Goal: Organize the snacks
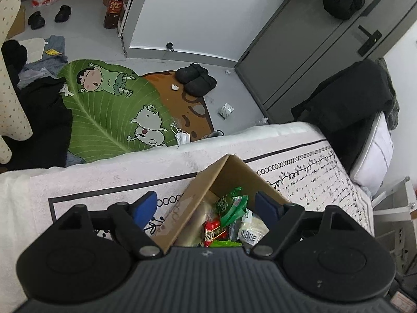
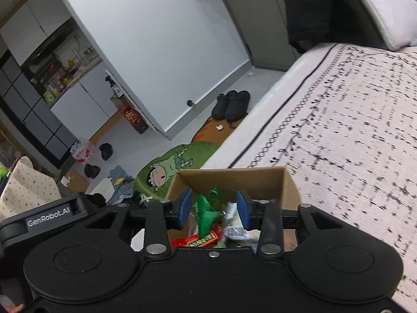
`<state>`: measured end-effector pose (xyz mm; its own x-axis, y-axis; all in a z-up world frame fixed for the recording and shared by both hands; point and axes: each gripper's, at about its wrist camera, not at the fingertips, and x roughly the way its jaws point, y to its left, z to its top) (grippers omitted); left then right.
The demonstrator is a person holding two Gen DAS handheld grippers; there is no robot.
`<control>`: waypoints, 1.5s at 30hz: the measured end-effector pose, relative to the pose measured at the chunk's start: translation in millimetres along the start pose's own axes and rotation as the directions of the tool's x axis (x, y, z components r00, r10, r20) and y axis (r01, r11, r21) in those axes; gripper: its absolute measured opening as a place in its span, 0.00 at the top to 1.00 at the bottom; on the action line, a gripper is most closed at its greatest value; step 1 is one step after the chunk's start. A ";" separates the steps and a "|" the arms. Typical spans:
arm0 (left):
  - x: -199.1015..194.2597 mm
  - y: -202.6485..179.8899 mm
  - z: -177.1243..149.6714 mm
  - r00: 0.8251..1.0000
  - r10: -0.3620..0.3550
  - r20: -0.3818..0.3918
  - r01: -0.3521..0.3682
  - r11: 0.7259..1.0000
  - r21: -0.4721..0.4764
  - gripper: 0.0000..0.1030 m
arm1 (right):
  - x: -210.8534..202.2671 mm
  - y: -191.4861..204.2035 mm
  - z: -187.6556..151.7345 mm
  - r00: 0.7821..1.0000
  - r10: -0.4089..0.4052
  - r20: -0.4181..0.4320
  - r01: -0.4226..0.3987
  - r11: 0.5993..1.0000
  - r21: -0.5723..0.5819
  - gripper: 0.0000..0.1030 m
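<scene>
A brown cardboard box stands on the bed and holds several snack packets: a green one, a red one and a white one with a barcode. My left gripper is open, its blue fingers astride the box's near corner, holding nothing. In the right wrist view the same box shows the green packet, the red packet and a white packet. My right gripper is open above the snacks, holding nothing.
The bed has a white patterned cover. Beside it on the floor lie a green cartoon rug, black slippers, black clothes and a face mask. A grey door stands beyond. The left gripper's body shows at left.
</scene>
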<state>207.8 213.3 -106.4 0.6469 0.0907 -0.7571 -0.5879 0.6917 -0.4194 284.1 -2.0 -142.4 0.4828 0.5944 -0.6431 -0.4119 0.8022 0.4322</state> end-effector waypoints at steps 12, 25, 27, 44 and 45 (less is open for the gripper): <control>-24.8 -32.4 -13.9 1.000 0.000 0.024 -0.003 0.995 0.100 0.15 | -56.5 -24.8 -0.6 0.997 -0.072 0.031 0.071 0.997 0.033 0.54; -70.3 -51.6 -33.8 0.999 -0.041 0.028 0.035 0.981 0.191 0.12 | -125.0 -34.2 -8.4 0.984 -0.147 0.099 0.143 0.989 0.041 0.19; -75.8 -52.8 -39.2 0.999 -0.049 0.018 0.045 0.978 0.202 0.12 | -133.2 -33.4 -10.4 0.982 -0.157 0.107 0.154 0.987 0.038 0.13; -137.5 -64.6 -69.6 0.995 -0.098 0.033 0.082 0.941 0.327 0.01 | -208.9 -28.5 -38.2 0.956 -0.211 0.203 0.201 0.977 0.066 0.00; -142.4 -65.6 -71.3 0.994 -0.103 0.038 0.084 0.938 0.336 0.00 | -213.7 -27.8 -39.1 0.956 -0.207 0.209 0.200 0.978 0.057 0.00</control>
<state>119.6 103.9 -6.8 0.7217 0.0460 -0.6907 -0.3336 0.8974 -0.2887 162.2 -153.5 -41.7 0.7085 0.4134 -0.5720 -0.2623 0.9067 0.3304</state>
